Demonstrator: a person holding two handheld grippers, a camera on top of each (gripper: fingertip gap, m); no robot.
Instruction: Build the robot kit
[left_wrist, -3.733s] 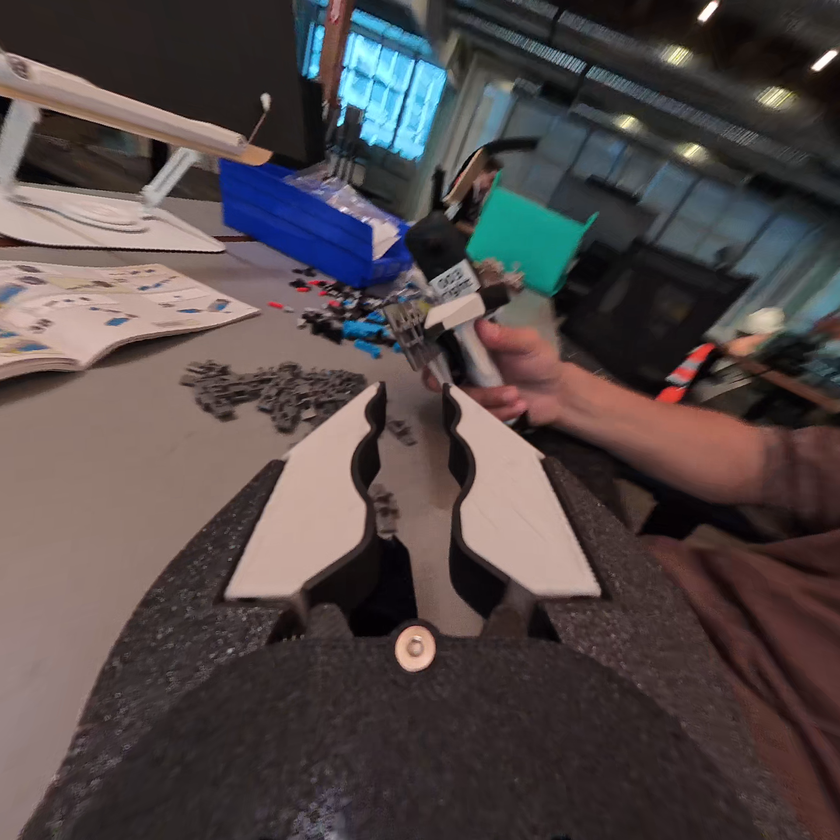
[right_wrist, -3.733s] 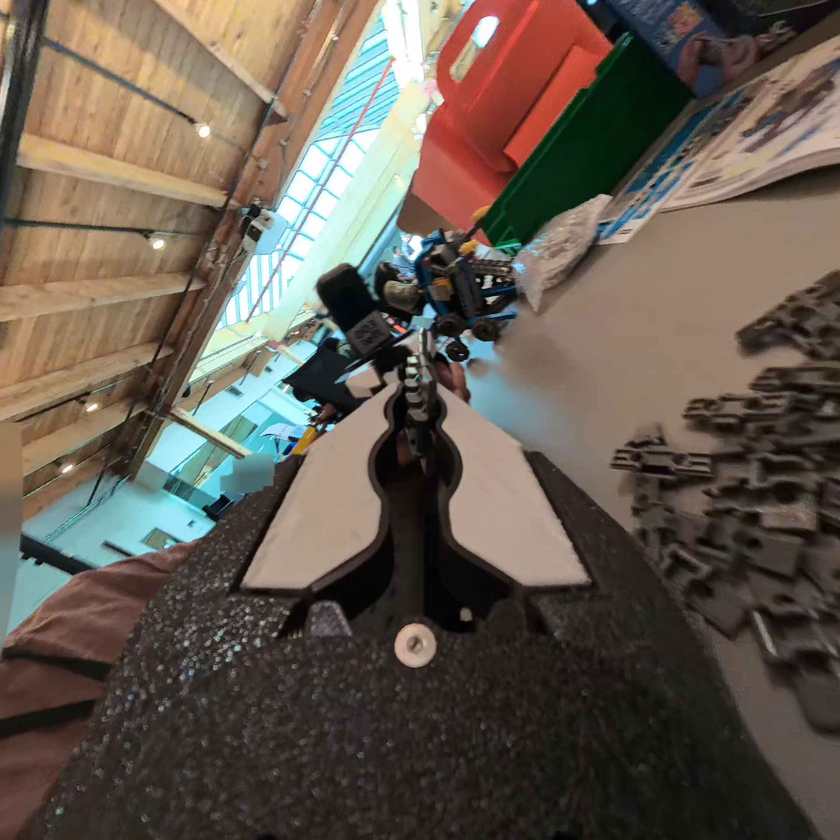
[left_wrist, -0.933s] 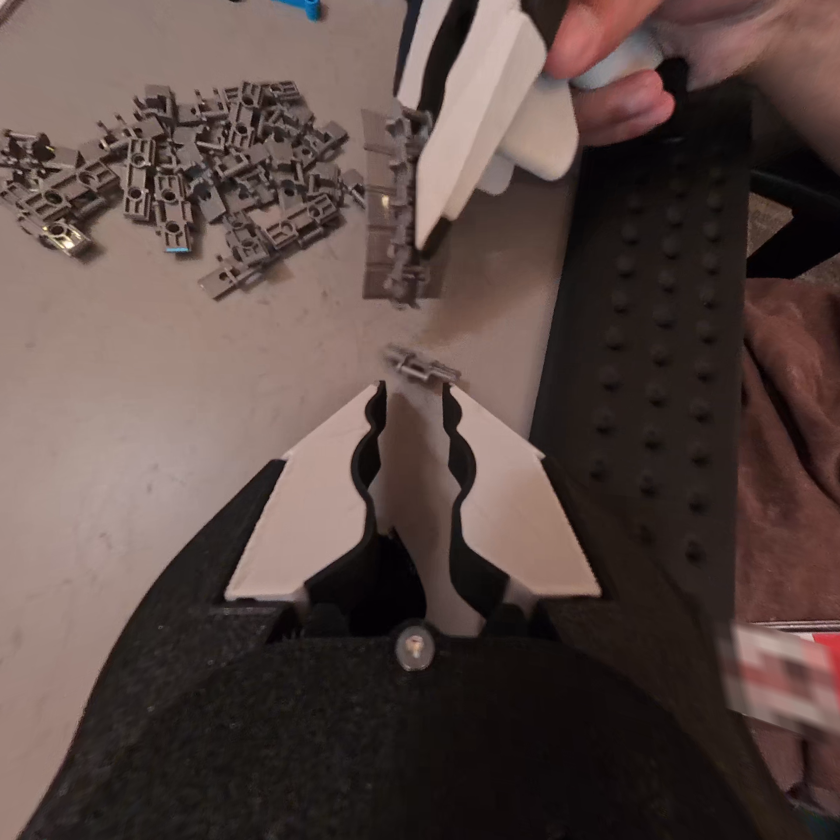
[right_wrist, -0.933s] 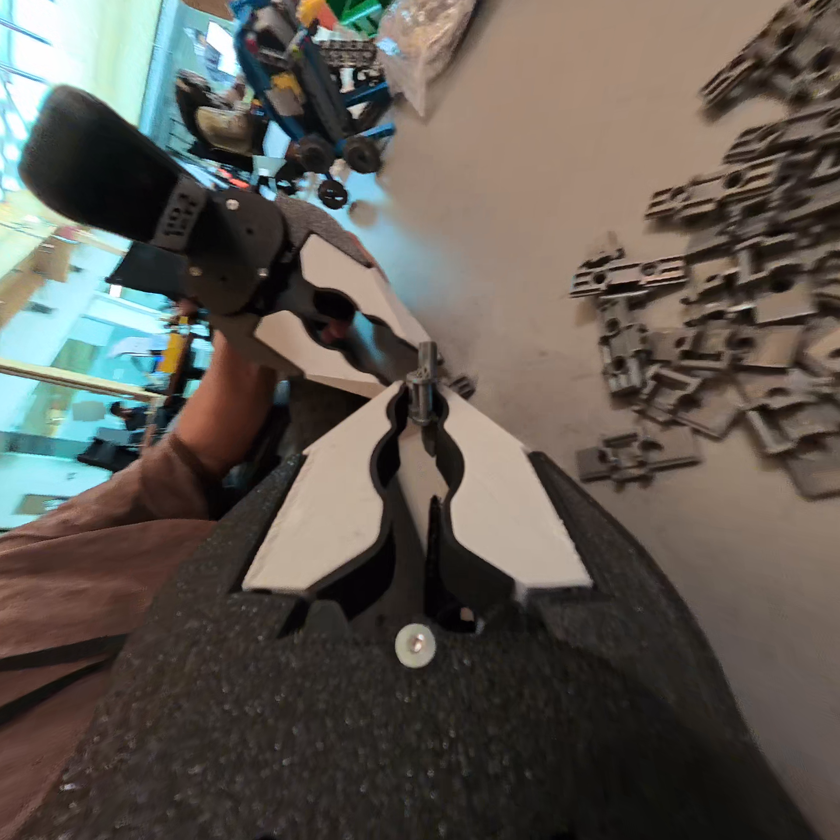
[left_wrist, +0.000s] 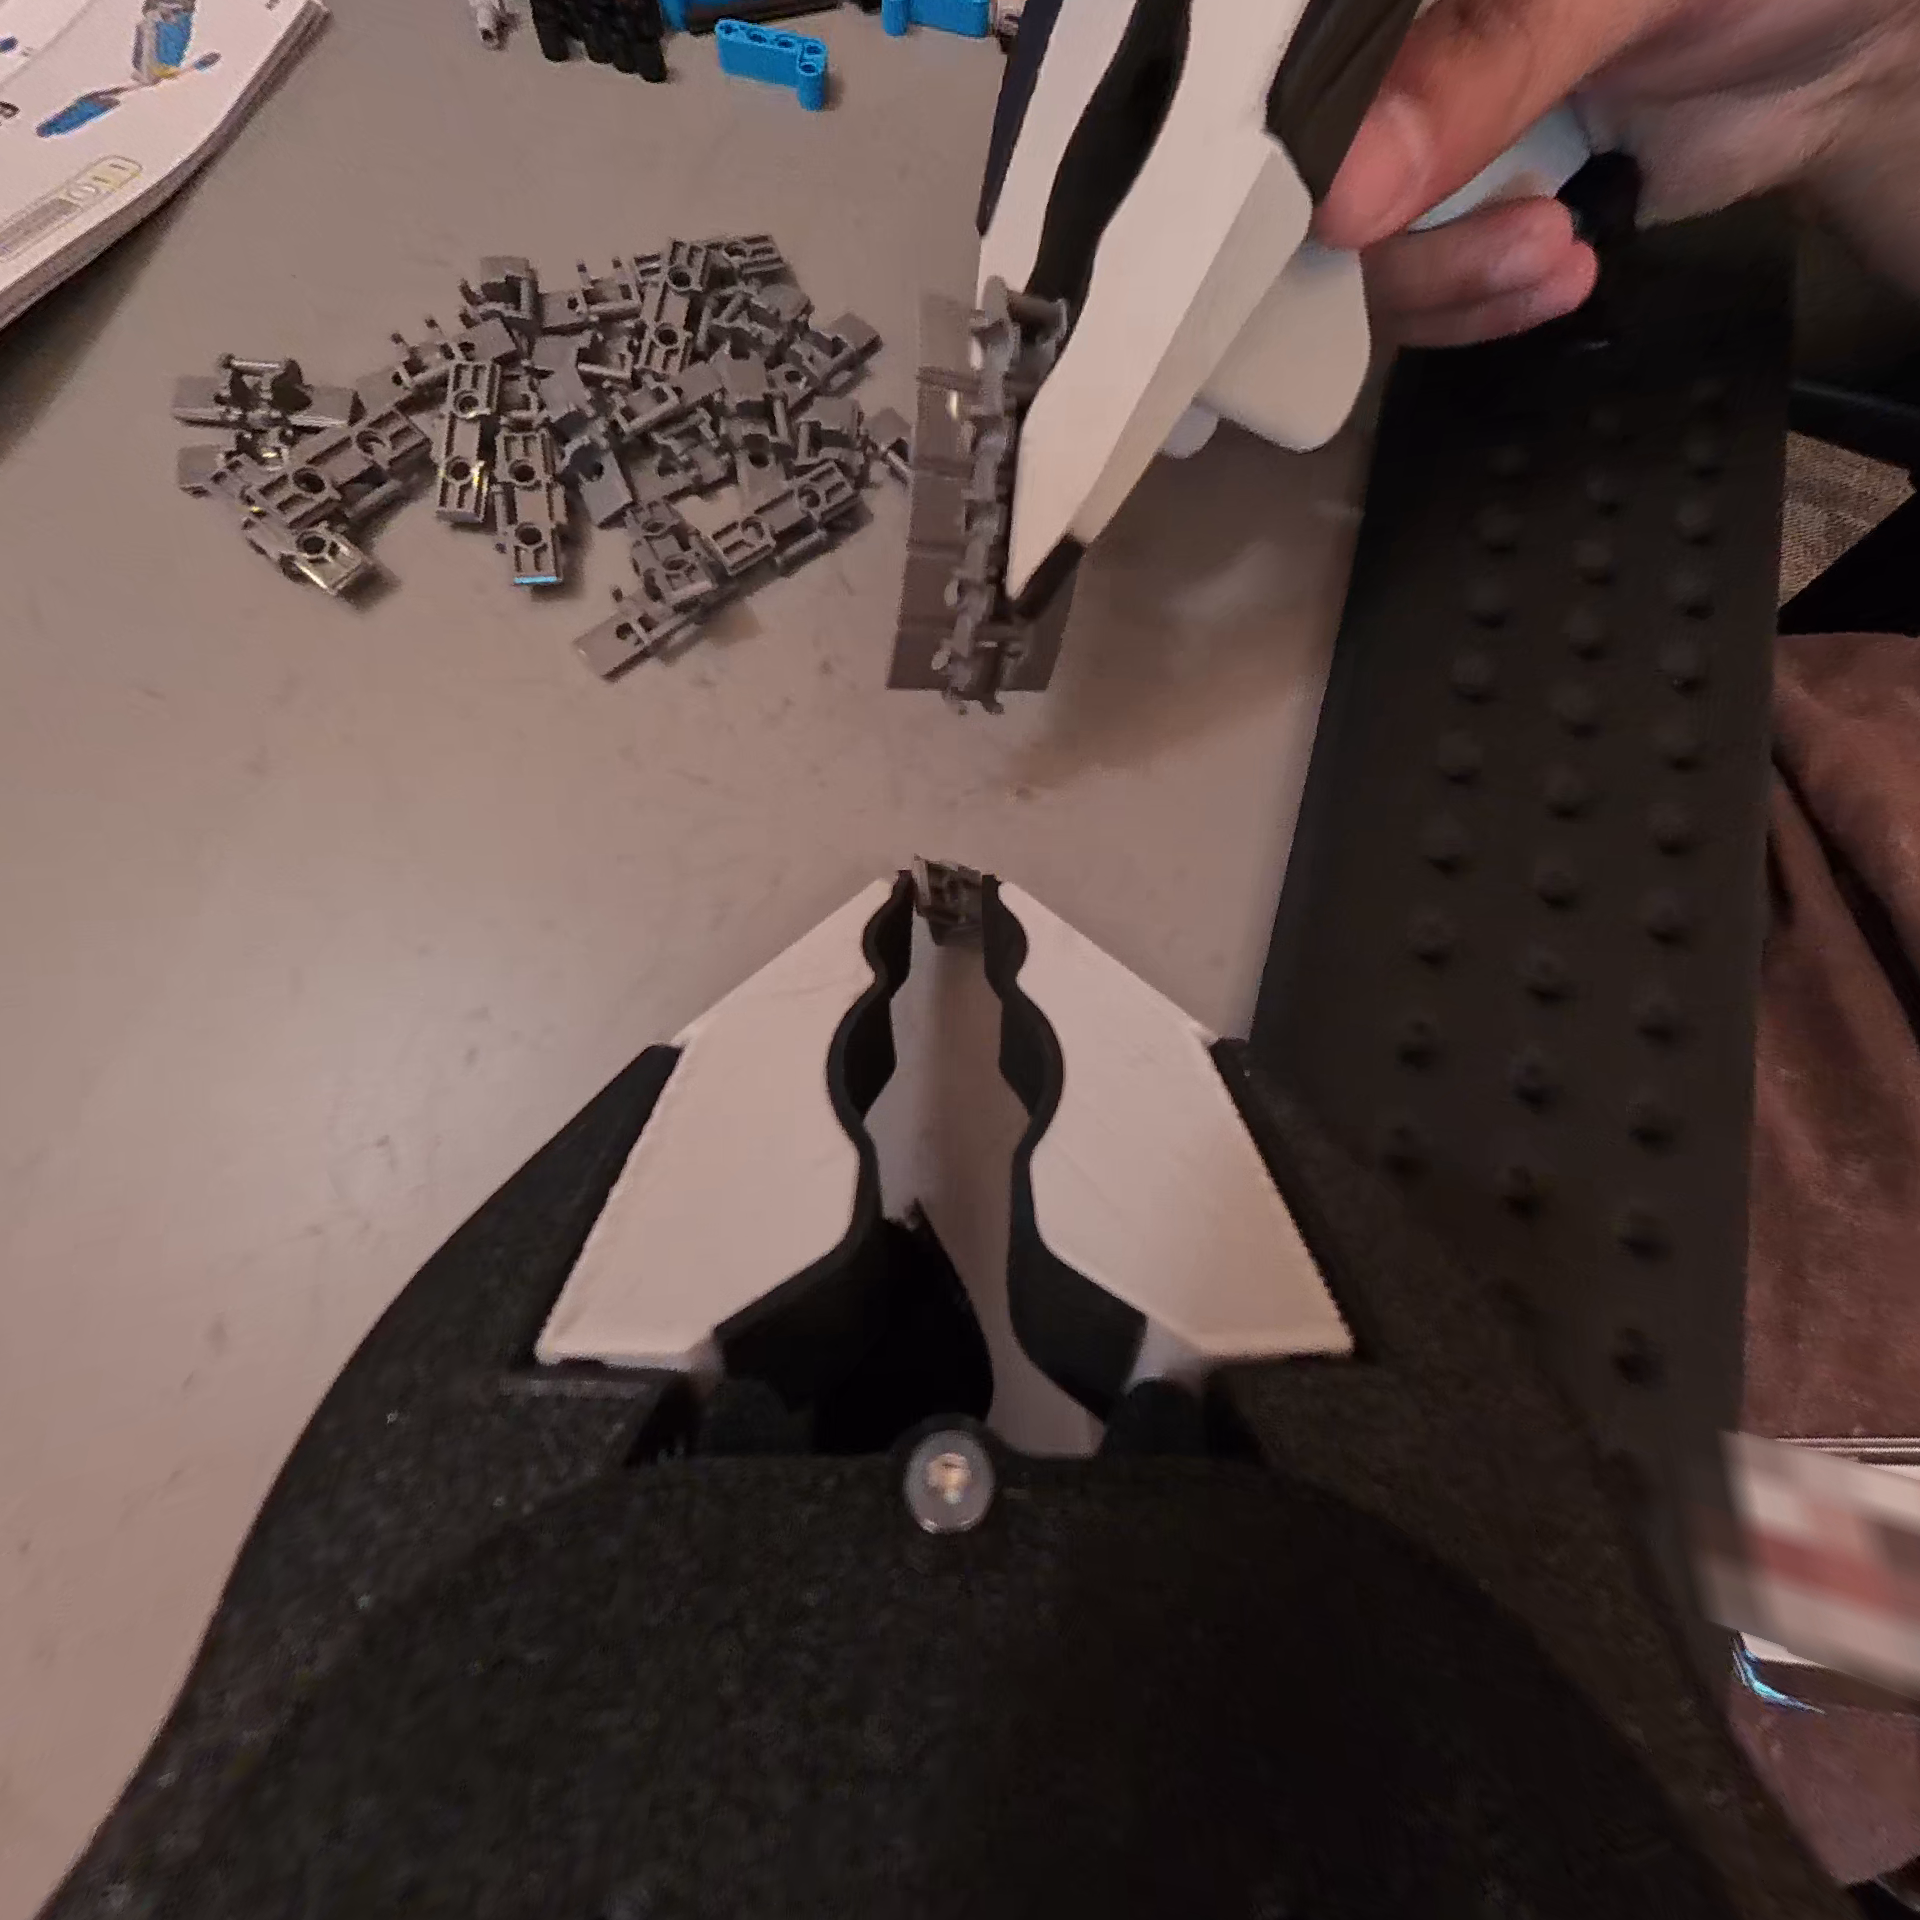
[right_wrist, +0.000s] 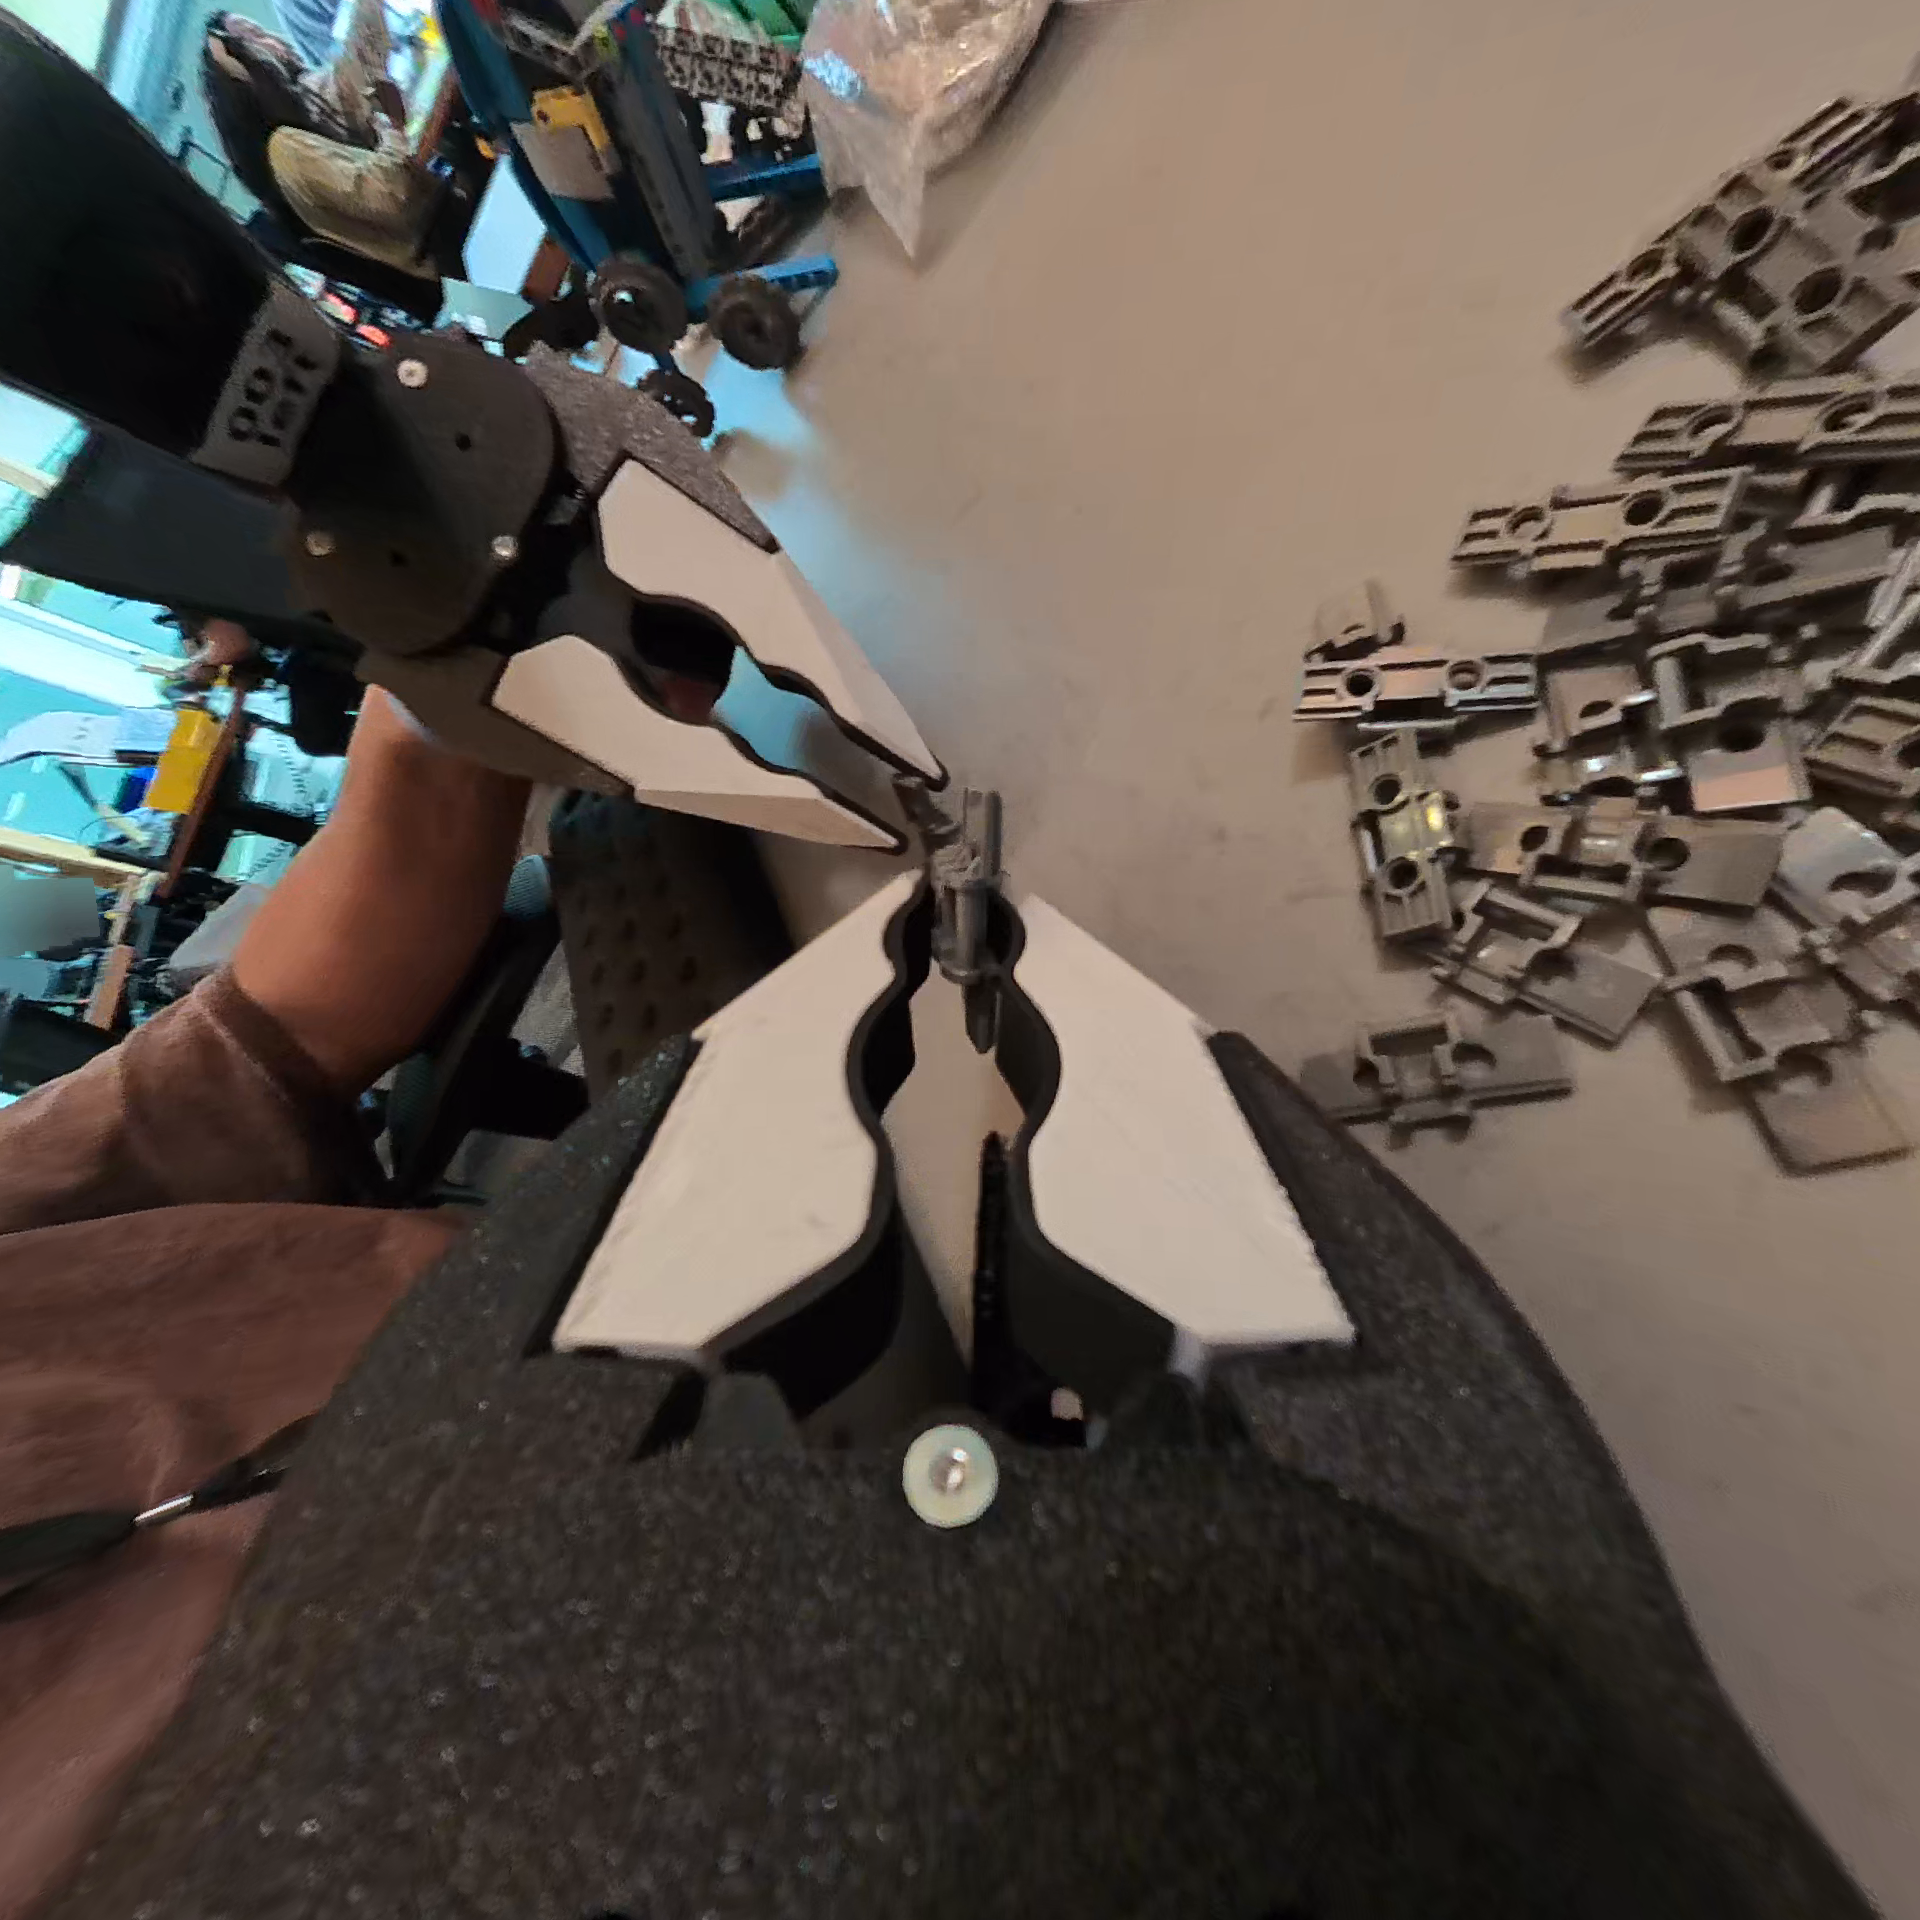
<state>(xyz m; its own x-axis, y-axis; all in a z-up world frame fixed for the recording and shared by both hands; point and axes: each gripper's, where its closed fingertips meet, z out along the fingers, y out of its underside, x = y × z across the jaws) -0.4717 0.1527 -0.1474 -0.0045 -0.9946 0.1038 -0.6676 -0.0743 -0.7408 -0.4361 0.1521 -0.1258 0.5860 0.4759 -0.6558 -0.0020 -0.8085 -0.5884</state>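
My left gripper (left_wrist: 943, 888) is shut on a single grey track link (left_wrist: 943, 904) pinched at its fingertips, low over the grey table (left_wrist: 416, 935). My right gripper (right_wrist: 961, 899) is shut on a short chain of joined grey track links (right_wrist: 971, 914). In the left wrist view this chain (left_wrist: 961, 520) hangs on edge from the right gripper (left_wrist: 1023, 566), a short way ahead of the single link. In the right wrist view the left gripper (right_wrist: 920, 805) comes in from the left, and its link (right_wrist: 925, 808) nearly touches the chain's end.
A pile of loose grey track links (left_wrist: 540, 447) lies left of the chain, also in the right wrist view (right_wrist: 1714, 675). An open booklet (left_wrist: 125, 114) and blue and black parts (left_wrist: 769, 52) lie farther back. A black studded surface (left_wrist: 1558, 727) borders the table. A blue toy vehicle (right_wrist: 665, 156) and a plastic bag (right_wrist: 914, 83) stand beyond. Some 5 centimetres of space lies between my two pairs of fingers.
The single link lay on the table just ahead of my left fingertips; now the left fingers have closed on it. The right gripper still holds the chain, and the two grippers are closer together.
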